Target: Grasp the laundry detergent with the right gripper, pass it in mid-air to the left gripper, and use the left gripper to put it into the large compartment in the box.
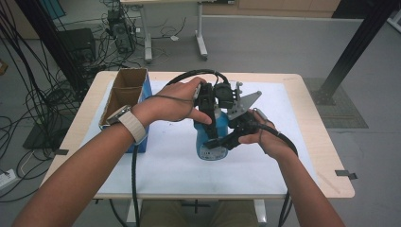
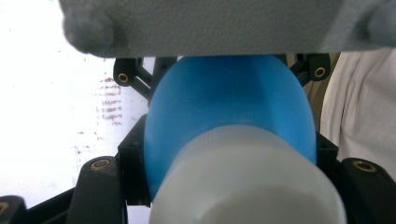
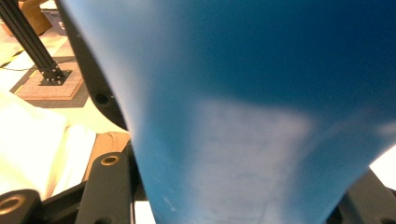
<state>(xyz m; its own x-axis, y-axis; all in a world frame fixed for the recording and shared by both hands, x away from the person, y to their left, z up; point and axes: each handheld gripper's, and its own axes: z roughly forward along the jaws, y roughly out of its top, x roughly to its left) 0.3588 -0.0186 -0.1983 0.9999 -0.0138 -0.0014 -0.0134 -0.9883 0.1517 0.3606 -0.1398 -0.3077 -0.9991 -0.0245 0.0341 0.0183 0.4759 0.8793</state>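
In the centre of the high view, a blue bottle stands upright on the white surface. The left hand-held gripper comes from above and pinches its upper part near the white cap. The right hand-held gripper pinches the blue body from the right side. A cardboard box stands at the left, apart from the bottle.

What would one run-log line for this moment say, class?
left gripper: shut on blue bottle | right gripper: shut on blue bottle | cardboard box: left of bottle
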